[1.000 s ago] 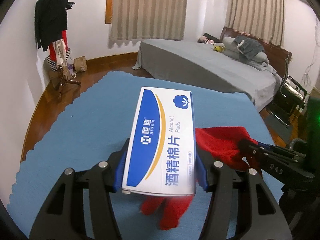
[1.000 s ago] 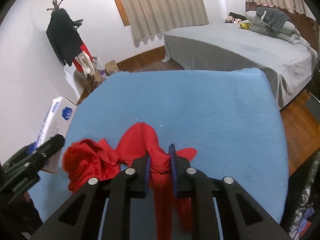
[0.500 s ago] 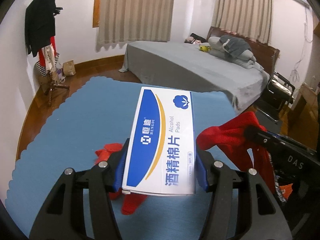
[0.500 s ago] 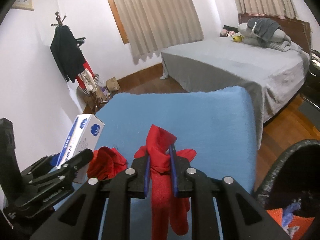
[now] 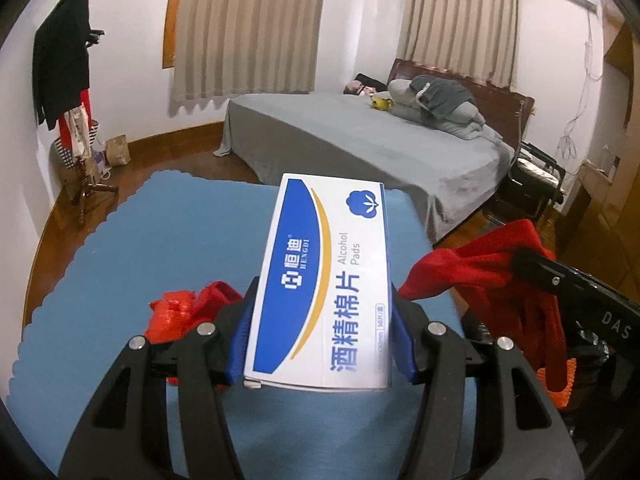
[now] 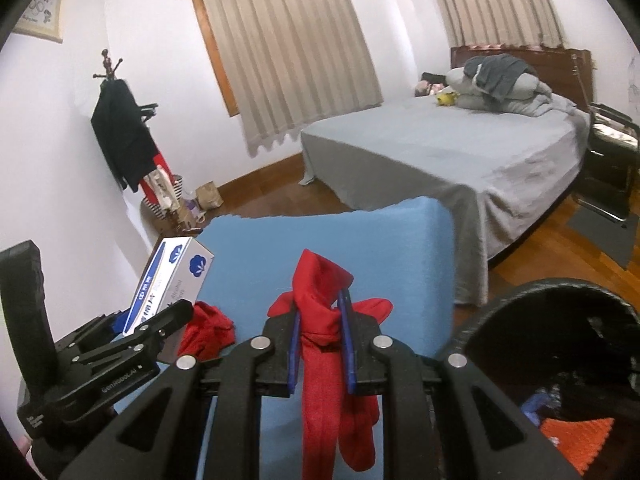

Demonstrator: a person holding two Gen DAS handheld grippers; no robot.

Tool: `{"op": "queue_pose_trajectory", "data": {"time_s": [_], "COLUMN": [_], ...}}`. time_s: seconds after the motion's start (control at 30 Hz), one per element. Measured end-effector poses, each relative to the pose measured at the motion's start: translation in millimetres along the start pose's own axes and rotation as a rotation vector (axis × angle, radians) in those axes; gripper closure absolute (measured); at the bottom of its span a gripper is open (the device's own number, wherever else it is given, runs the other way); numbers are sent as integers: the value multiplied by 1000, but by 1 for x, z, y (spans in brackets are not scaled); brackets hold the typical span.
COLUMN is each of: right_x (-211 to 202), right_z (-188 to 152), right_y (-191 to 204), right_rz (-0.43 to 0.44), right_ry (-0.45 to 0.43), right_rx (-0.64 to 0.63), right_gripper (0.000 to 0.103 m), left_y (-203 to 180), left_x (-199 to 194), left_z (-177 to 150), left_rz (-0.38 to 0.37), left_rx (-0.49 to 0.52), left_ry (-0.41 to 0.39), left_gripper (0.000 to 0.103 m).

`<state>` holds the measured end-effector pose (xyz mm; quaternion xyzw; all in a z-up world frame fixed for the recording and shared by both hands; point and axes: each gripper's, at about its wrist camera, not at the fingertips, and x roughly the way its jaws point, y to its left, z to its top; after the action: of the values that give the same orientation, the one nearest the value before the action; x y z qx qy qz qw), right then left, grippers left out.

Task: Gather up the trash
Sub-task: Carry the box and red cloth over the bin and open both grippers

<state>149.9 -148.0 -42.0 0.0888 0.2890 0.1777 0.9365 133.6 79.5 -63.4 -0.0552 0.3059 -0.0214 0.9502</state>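
Slippage is looking like the main risk; the right claw (image 6: 320, 344) is pinching a red cloth (image 6: 326, 320) whose tail is dangling near the black bin (image 6: 560, 292), perhaps snagging its rim; the left claw (image 5: 320, 340) is squeezing an alcohol-pad box (image 5: 324, 296) above the blue table (image 5: 160, 248), possibly crushing it.

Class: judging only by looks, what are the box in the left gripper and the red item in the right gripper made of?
Alcohol pads box: probably printed cardboard with a slight sheen, given its crisp folded edges. Red cloth: seemingly soft matte fabric, since it hangs limp and creased.
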Motion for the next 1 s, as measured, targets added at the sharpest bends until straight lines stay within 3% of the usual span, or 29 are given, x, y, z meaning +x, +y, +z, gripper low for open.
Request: {"op": "queue_pose_trajectory", "data": {"time_s": [0.5, 1.0], "right_x": [-55, -94], "right_z": [-10, -35], "right_y": [-70, -146], "right_rz": [-150, -322], "right_ry": [-41, -41], "right_rx": [64, 148], "right_gripper": [86, 86], "left_y": [-78, -179], "left_x": [-5, 21], "left_z": [-10, -35], "left_rz": [-132, -328], "left_rx": [82, 186], "left_ry": [2, 46], "left_gripper": [48, 48]}}
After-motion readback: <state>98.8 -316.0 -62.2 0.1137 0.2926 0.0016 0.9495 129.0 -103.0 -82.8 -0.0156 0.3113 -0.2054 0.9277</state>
